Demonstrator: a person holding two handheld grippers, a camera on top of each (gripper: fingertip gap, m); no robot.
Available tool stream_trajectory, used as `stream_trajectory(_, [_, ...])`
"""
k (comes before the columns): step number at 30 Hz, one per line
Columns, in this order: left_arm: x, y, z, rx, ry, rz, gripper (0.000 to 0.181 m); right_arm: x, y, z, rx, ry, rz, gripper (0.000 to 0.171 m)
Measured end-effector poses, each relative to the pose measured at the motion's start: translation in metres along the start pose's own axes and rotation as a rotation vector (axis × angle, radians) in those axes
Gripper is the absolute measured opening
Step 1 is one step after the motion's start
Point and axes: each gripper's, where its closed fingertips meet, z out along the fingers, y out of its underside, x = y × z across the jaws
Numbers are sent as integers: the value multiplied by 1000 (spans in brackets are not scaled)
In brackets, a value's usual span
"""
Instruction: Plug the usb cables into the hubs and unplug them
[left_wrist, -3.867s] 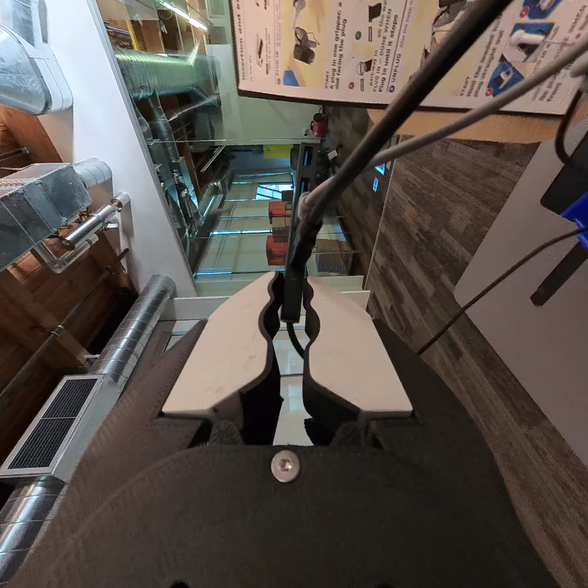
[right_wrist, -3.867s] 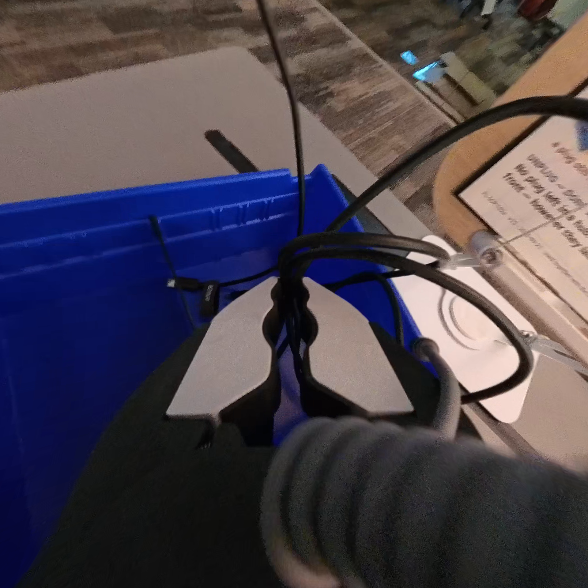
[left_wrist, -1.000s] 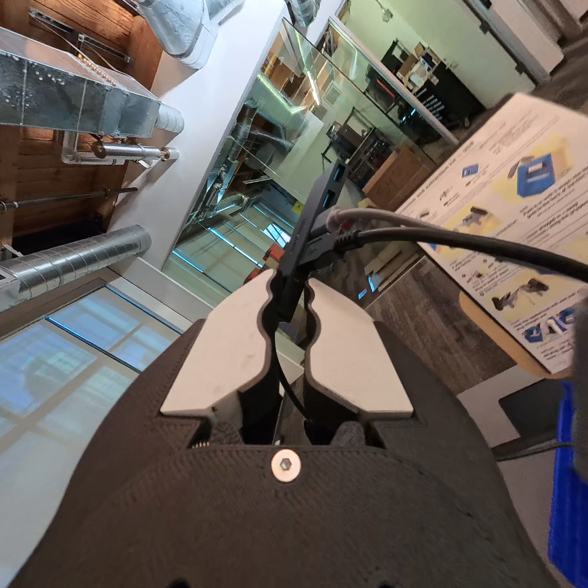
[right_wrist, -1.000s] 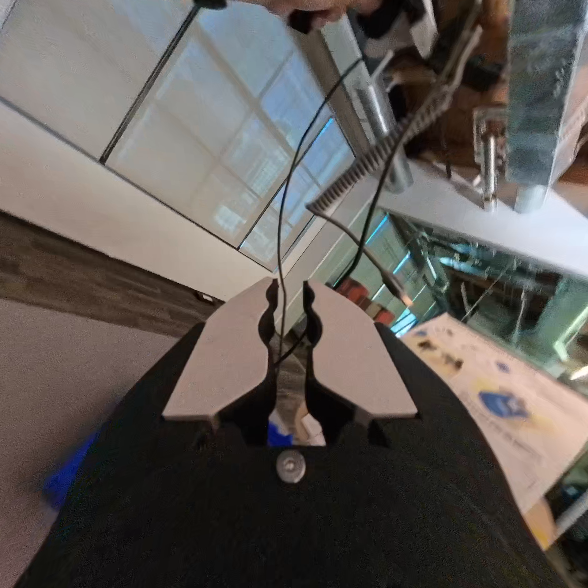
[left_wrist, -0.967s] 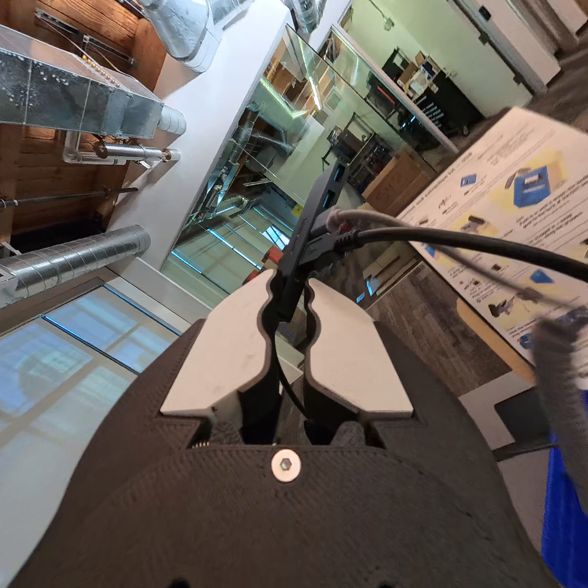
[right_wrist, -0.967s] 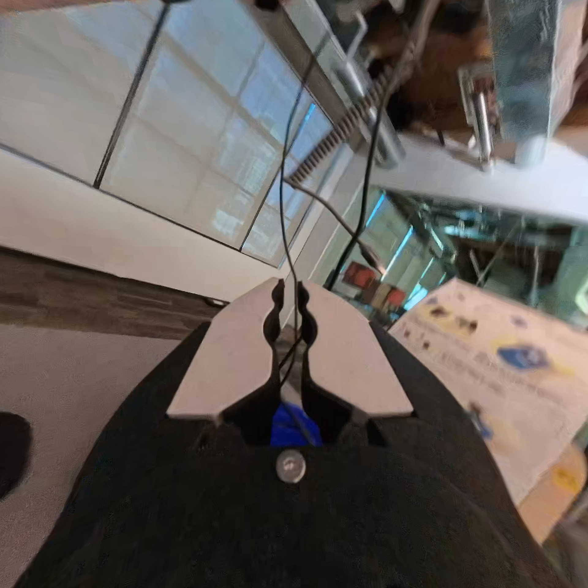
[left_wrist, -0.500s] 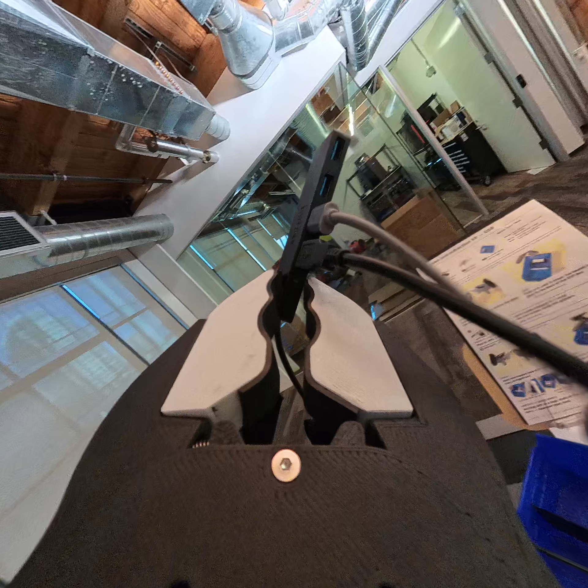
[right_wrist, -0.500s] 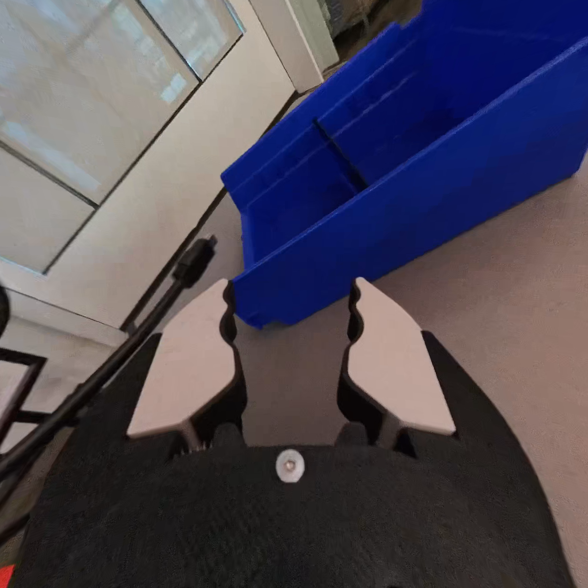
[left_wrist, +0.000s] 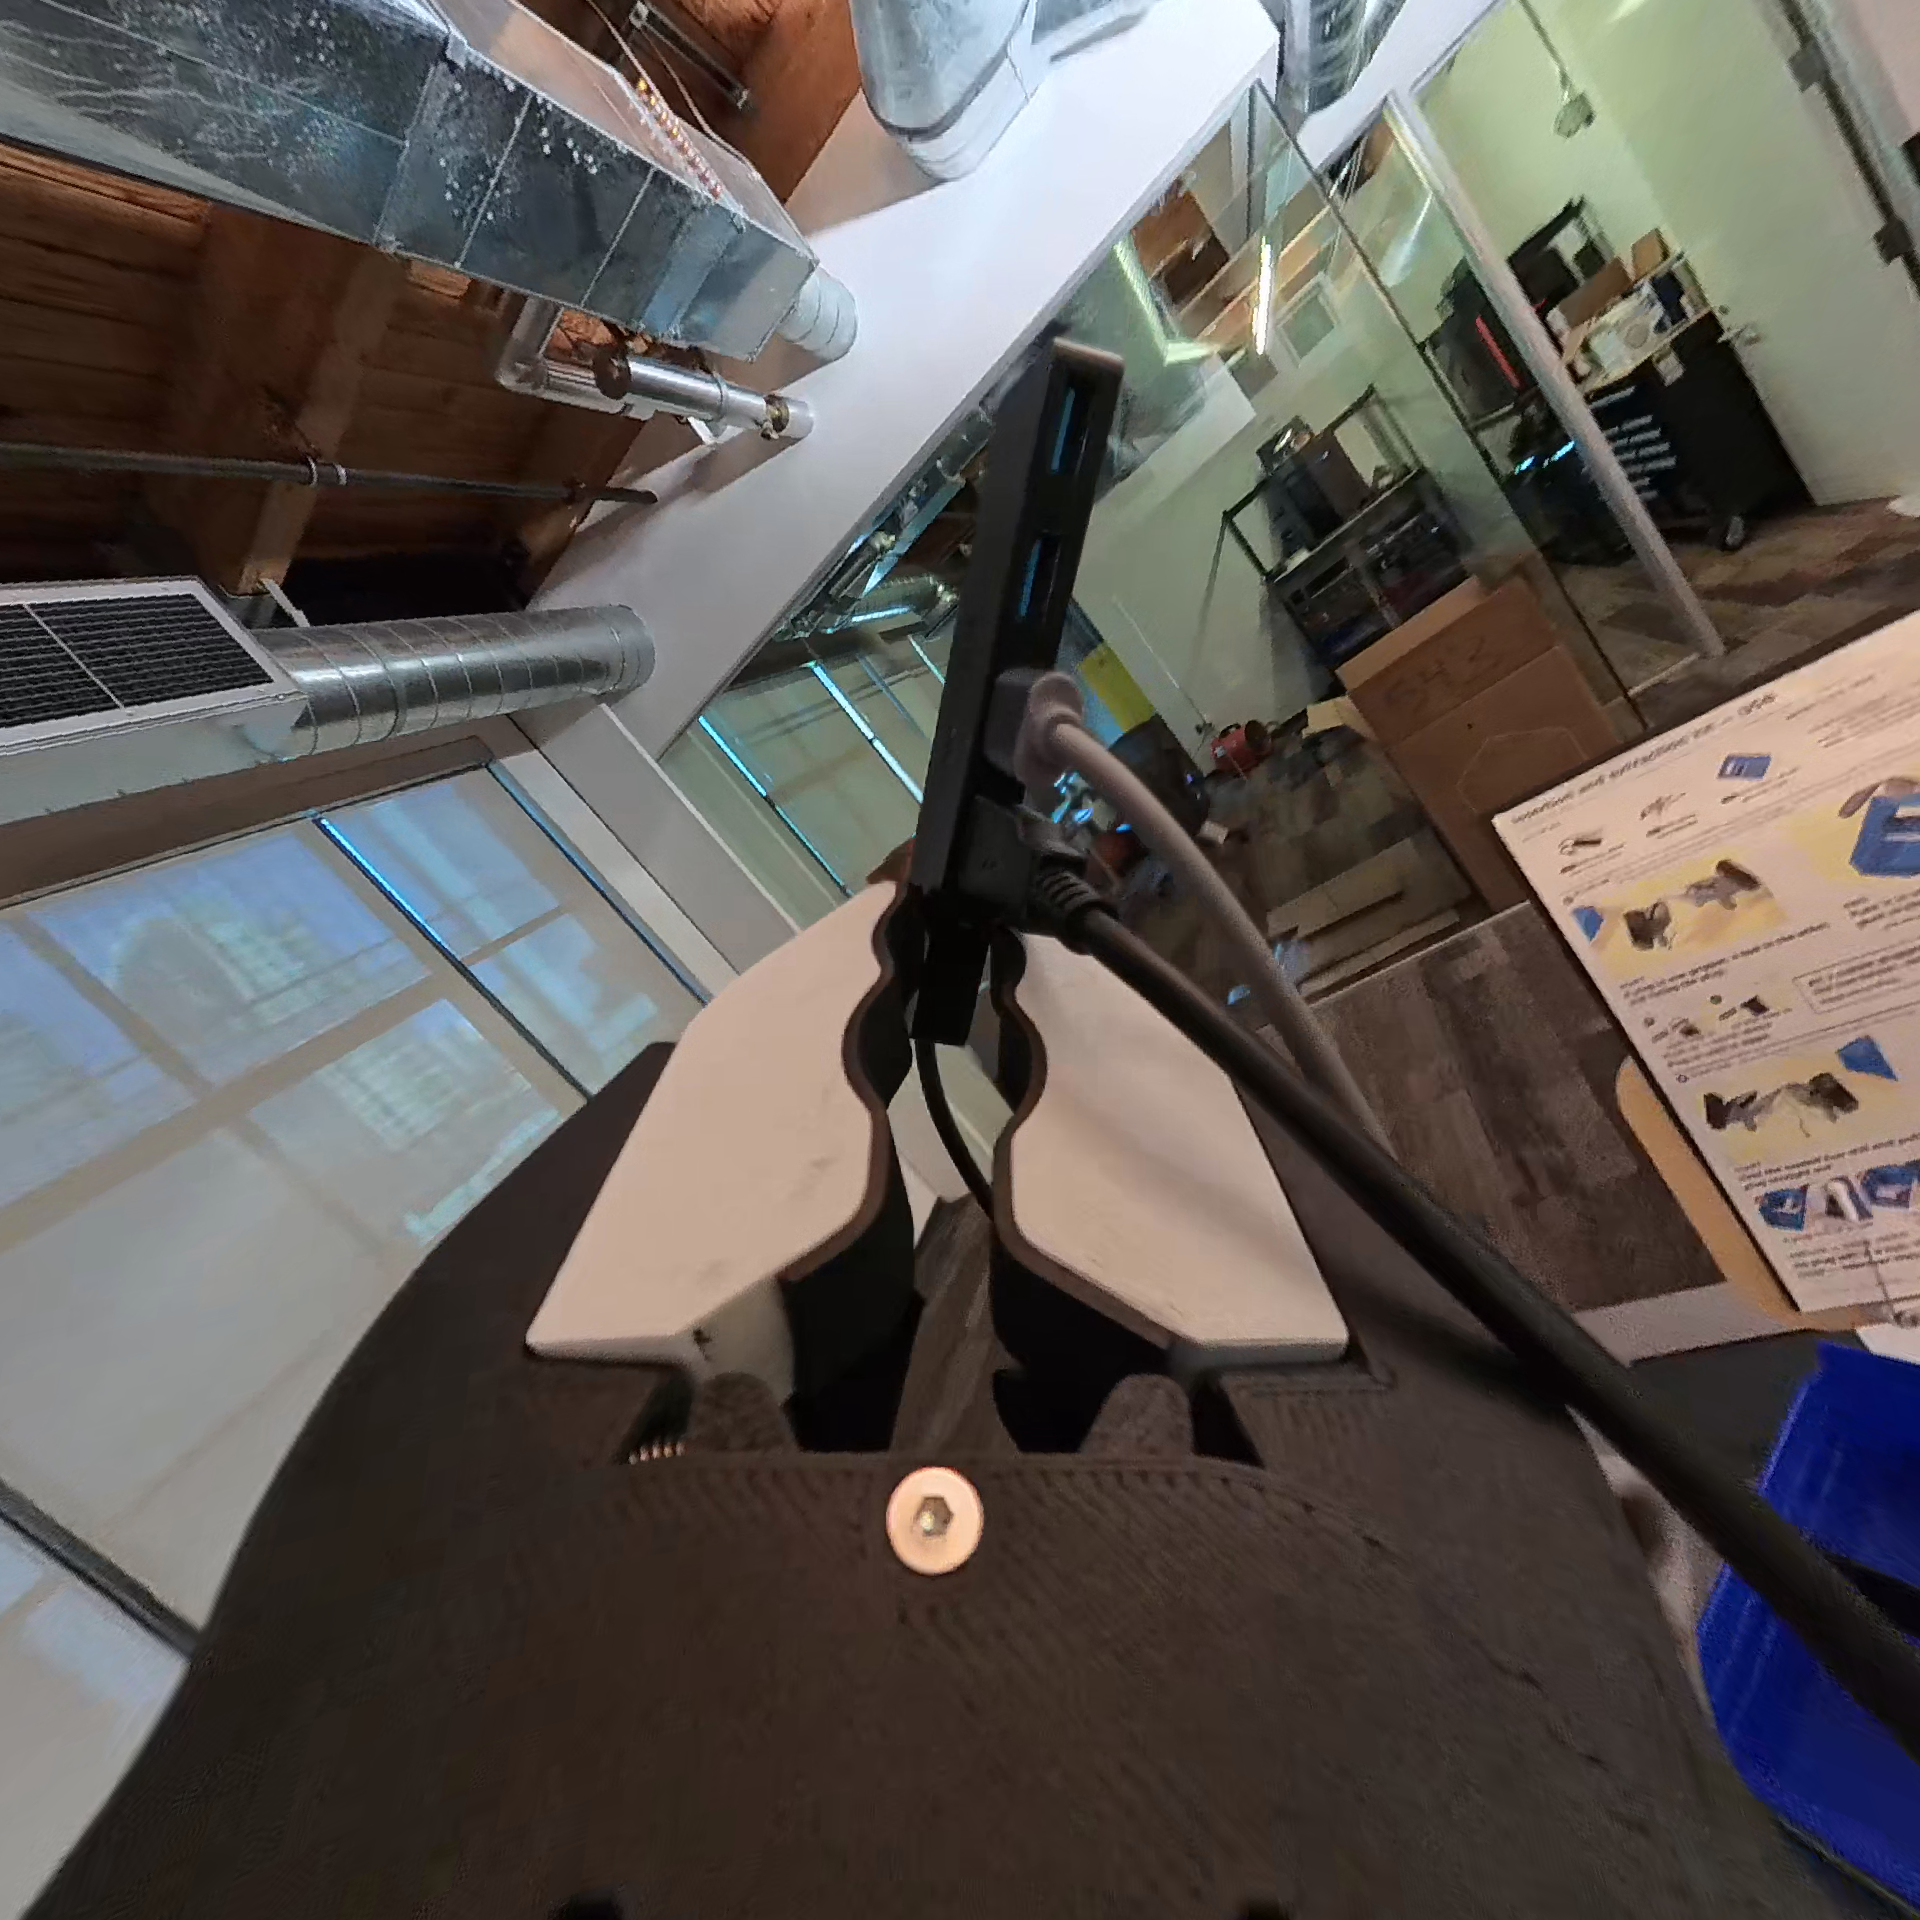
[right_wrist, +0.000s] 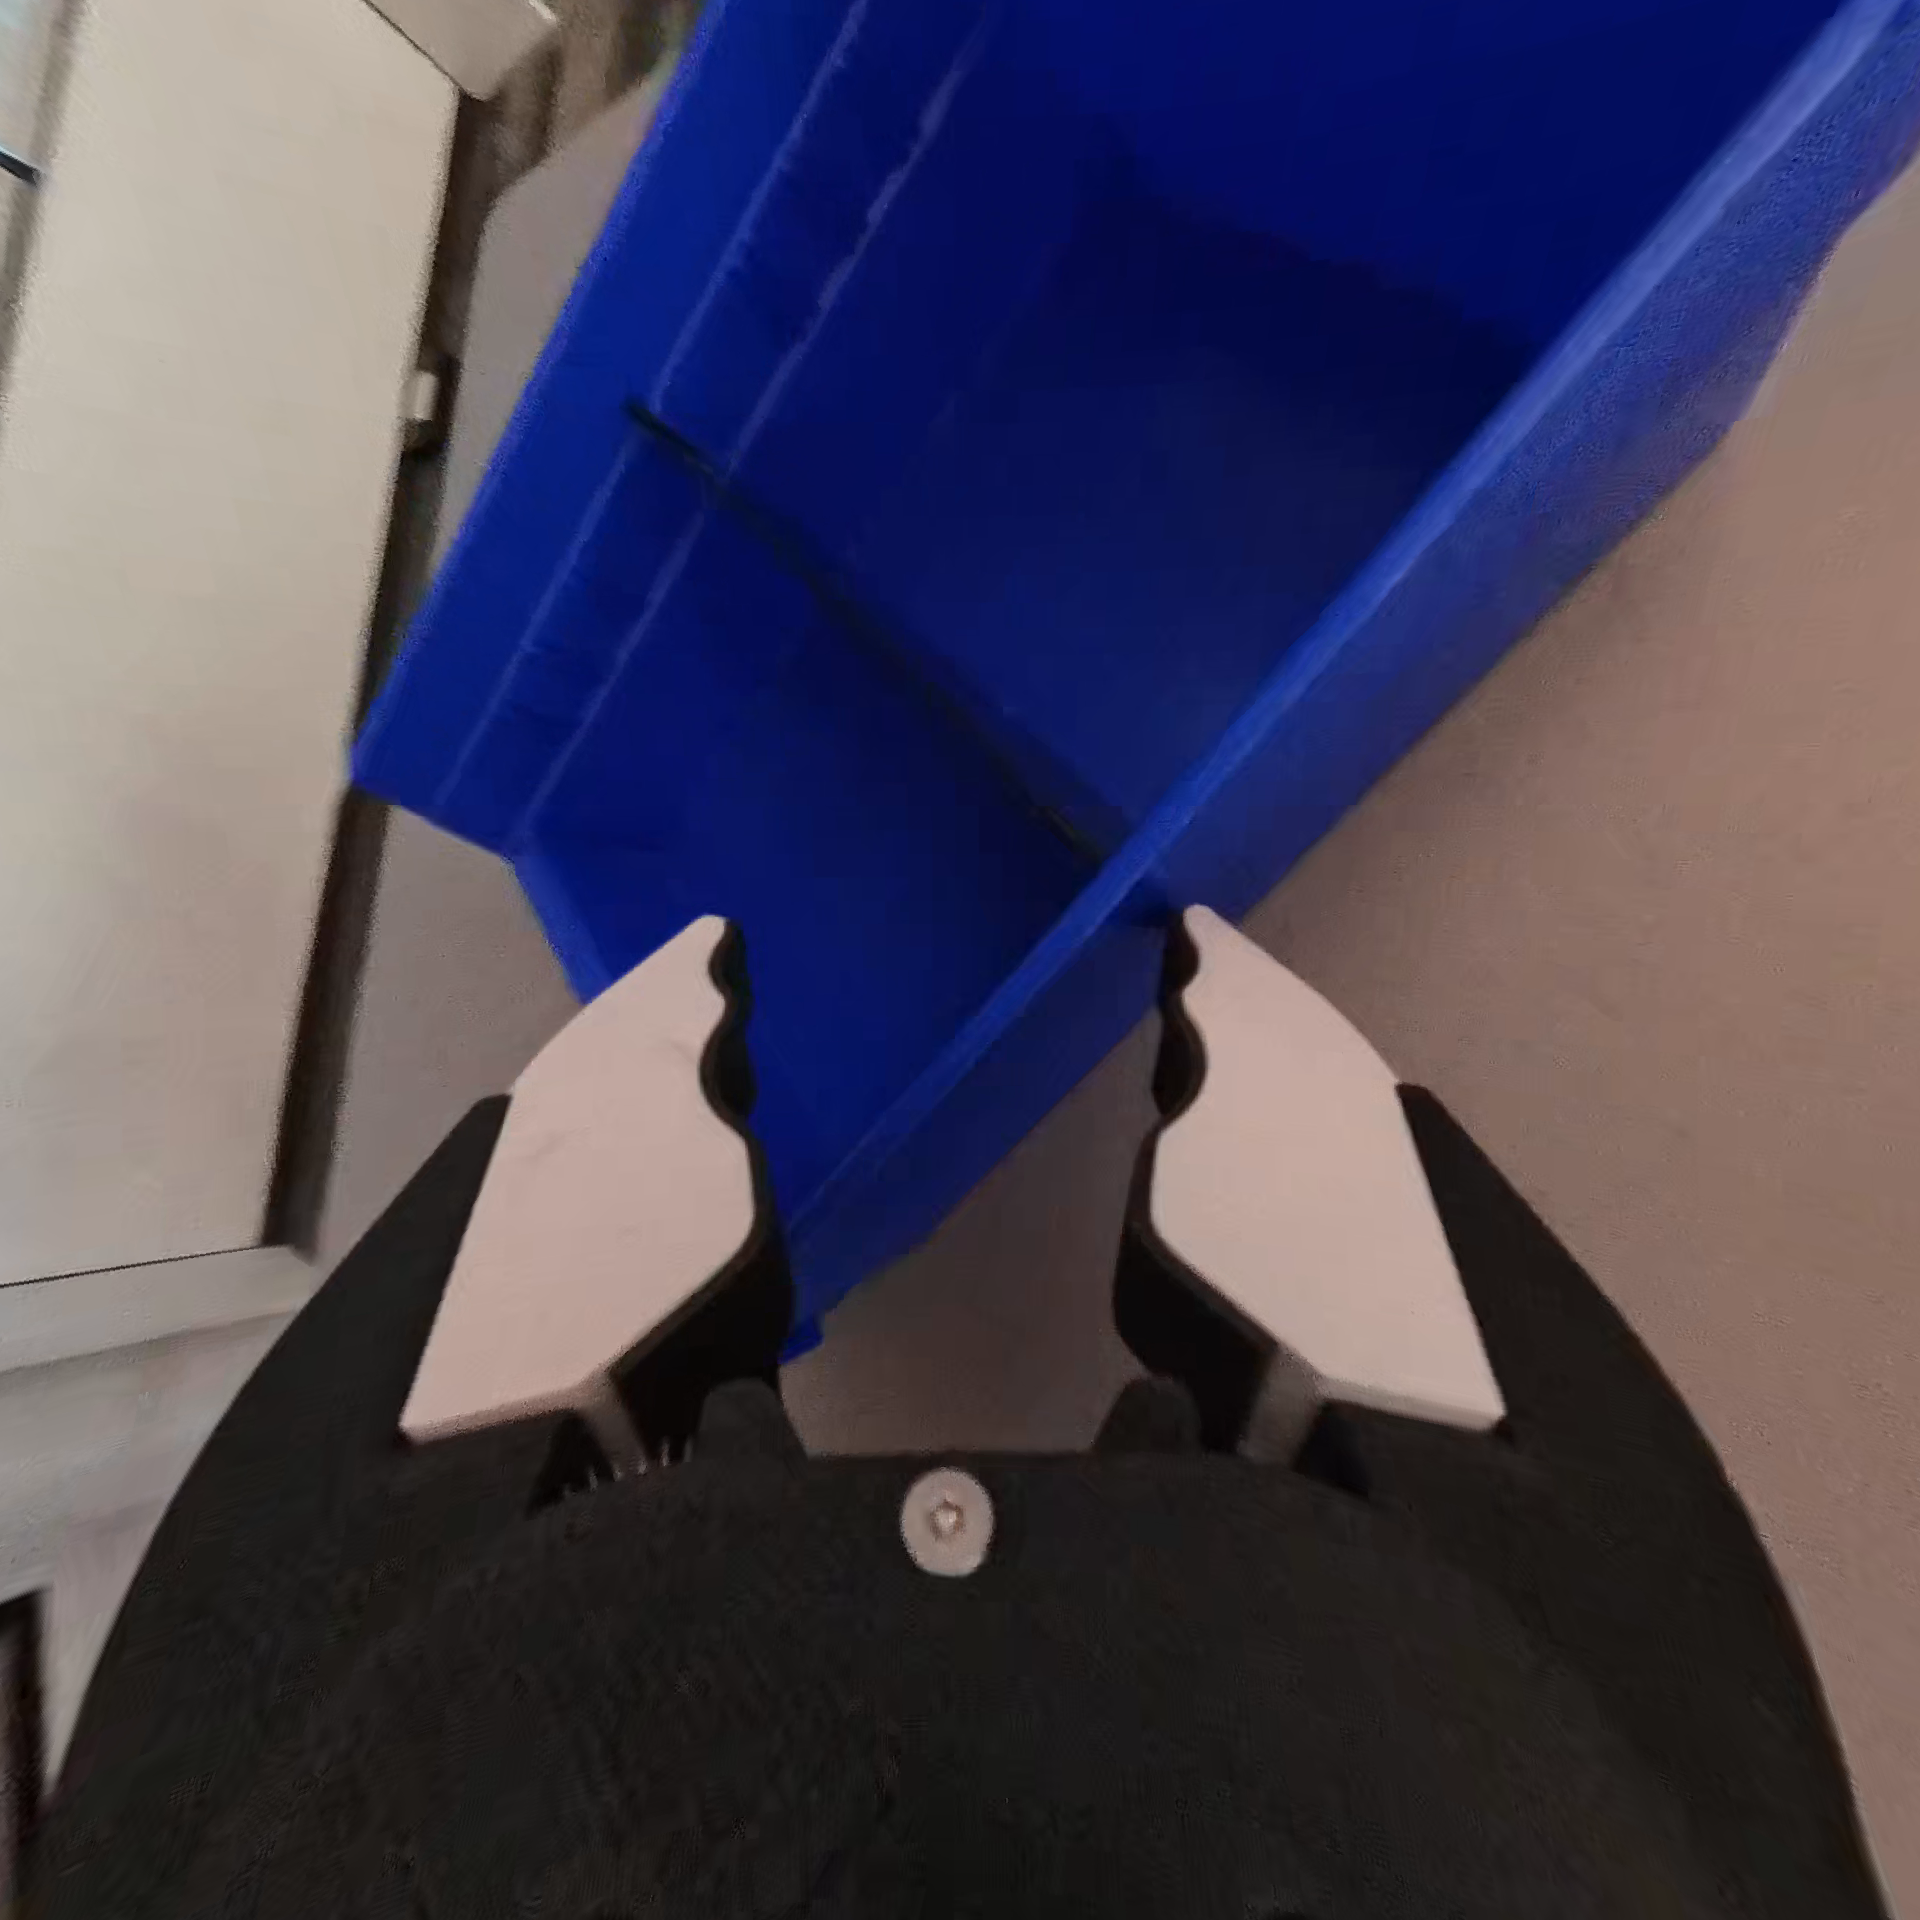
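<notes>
My left gripper (left_wrist: 951, 925) is shut on the lower end of a slim black USB hub (left_wrist: 1013, 644) and holds it upright in the air, tilted up toward the ceiling. A grey cable (left_wrist: 1164, 821) and a thick black cable (left_wrist: 1351, 1174) are plugged into its lower ports and trail down to the right; two upper ports with blue insides are empty. The hub's own thin black lead (left_wrist: 940, 1122) drops between the fingers. My right gripper (right_wrist: 951, 935) is open and empty, just above the near rim of a blue bin (right_wrist: 1039, 499).
The blue bin has a divider slot and looks empty inside; it rests on a beige table (right_wrist: 1610, 831). In the left wrist view a corner of a blue bin (left_wrist: 1829, 1621) shows at the lower right, with an illustrated instruction sheet (left_wrist: 1725, 935) beyond it. The gap from one gripper's tips to the other's is roughly 75 cm.
My right gripper has let go of a thin black cable, opened, and swung down to the blue bin, then closer over its rim. My left gripper tilted slightly, hub still held.
</notes>
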Motion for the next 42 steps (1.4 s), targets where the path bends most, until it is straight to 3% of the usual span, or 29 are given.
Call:
stream_trajectory(2, [-2,6,-1,-22,-13,27,12,1,0,7,-19,107,-71,79])
stream_trajectory(7, [0,13,0,-38,-2,52,12,10,4,13,-52,325,-194,45])
stream_trajectory(12, [12,22,7,-55,16,87,12,-35,20,37,-69,147,-55,24])
stream_trajectory(14, [18,29,12,-72,21,105,12,-55,29,47,-86,60,76,27])
stream_trajectory(19, [31,44,24,-119,38,148,12,-82,42,60,-163,44,-5,25])
stream_trajectory(26, [61,52,40,-137,86,148,12,-91,42,62,-121,-33,109,31])
stream_trajectory(29, [79,49,41,-129,113,166,12,-95,38,58,-128,-163,137,39])
stream_trajectory(31, [93,44,41,-117,132,187,12,-98,23,45,-118,-328,123,34])
stream_trajectory(34, [121,30,38,-76,175,215,12,-67,-17,12,-6,-397,-47,32])
stream_trajectory(37, [153,9,37,-18,224,229,12,-25,-62,-36,208,-355,-368,37])
stream_trajectory(42, [200,-24,41,95,308,217,12,29,-101,-121,451,-219,-867,54])
